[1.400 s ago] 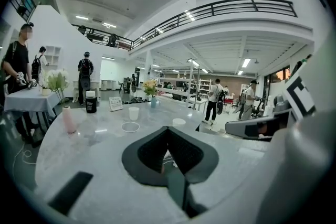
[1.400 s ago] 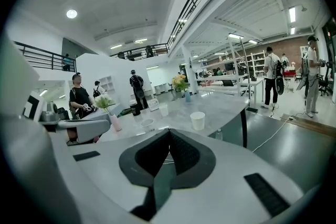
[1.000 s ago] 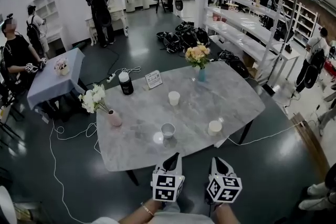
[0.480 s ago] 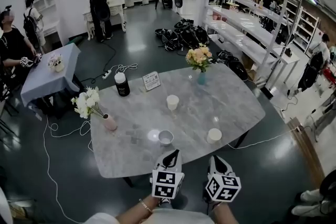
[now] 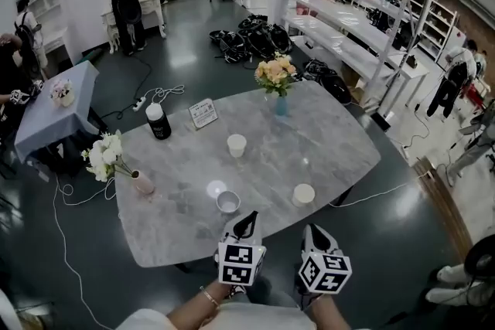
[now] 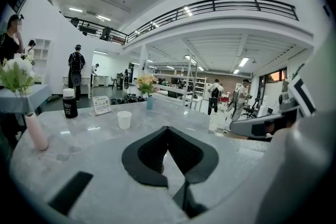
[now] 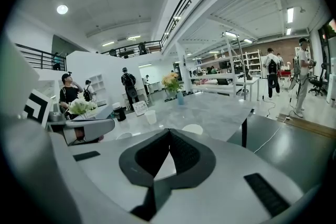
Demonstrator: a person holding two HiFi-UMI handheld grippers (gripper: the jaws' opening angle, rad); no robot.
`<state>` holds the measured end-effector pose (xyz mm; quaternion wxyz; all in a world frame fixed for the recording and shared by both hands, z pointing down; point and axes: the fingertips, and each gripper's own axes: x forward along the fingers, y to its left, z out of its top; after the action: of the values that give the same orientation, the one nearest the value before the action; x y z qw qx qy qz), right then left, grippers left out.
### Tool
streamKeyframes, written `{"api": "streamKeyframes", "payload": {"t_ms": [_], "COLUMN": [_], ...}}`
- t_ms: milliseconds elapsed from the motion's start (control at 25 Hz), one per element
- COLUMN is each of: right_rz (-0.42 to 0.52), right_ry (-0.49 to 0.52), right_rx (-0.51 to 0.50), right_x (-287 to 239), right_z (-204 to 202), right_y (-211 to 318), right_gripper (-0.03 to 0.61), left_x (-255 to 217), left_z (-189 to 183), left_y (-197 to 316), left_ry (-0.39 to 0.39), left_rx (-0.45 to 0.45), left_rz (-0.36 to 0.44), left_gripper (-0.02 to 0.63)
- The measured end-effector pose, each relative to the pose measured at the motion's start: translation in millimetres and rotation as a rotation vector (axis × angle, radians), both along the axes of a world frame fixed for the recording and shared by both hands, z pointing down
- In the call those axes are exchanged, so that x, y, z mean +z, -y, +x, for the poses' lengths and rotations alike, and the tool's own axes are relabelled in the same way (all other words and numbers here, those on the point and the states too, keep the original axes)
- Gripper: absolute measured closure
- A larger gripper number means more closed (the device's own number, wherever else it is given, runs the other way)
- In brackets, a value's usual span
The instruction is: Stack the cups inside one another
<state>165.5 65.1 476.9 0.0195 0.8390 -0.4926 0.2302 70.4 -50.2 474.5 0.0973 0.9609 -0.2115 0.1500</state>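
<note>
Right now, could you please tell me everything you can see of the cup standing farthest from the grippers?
The farthest cup is small, plain and white, paper by the look of it, and narrows slightly towards its base. It stands upright with its mouth up, near the middle of the grey marbled table. It stands apart from the other cups, and only the table touches it.

Glossy grey marbled tabletop point(image 5: 332, 143), matt white cups point(image 5: 237, 144), shiny dark floor point(image 5: 193, 66), soft blue tablecloth point(image 5: 46, 116)
</note>
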Motion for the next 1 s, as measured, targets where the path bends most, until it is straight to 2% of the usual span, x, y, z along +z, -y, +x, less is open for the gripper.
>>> {"api": "streamKeyframes", "payload": {"t_ms": [280, 480, 600, 760, 1000], "right_rz": [0.003, 0.005, 0.015, 0.050, 0.038], "right_ry": [0.032, 0.017, 0.007, 0.038, 0.022], "right_rx": [-0.039, -0.132, -0.172, -0.174, -0.186], "right_x": [8, -4, -9, -7, -8], "right_z": [26, 53, 61, 60, 67], "right_y": [17, 40, 51, 61, 60], "right_gripper": [0.572, 0.572, 0.572, 0.572, 0.572], "left_x": [8, 9, 3, 3, 9], "left_z": [14, 36, 48, 52, 57], "left_y": [16, 27, 30, 37, 38], "left_ry": [0.013, 0.013, 0.015, 0.018, 0.023], "left_rx": [-0.073, -0.165, -0.174, -0.182, -0.199], "left_rz": [-0.015, -0.091, -0.067, -0.049, -0.073], "left_gripper": [0.617, 0.617, 0.617, 0.617, 0.617]}}
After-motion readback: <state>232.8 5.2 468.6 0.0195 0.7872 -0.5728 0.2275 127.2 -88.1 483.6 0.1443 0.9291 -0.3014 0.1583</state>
